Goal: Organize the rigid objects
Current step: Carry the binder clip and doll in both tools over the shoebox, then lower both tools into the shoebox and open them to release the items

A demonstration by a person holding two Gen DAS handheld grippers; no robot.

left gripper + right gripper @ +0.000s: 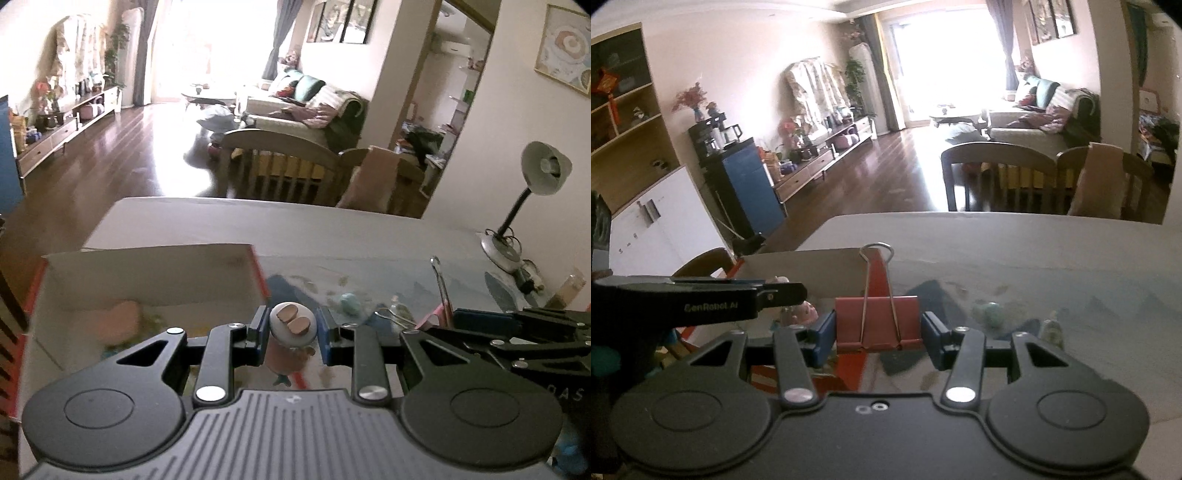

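beside the open box (147, 273) holding blurred toys, left tongs (291, 328) clench a figurine (291, 325); right tongs (879, 328) clench a red binder clip (877, 321).

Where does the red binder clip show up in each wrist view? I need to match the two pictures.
Left wrist view: the red binder clip is at the right edge of the middle, only a red sliver and its wire handle showing beside the other gripper.
Right wrist view: the clip sits centre frame between the right gripper fingers.
Shared landmark: the open cardboard box, left of the clip in both.
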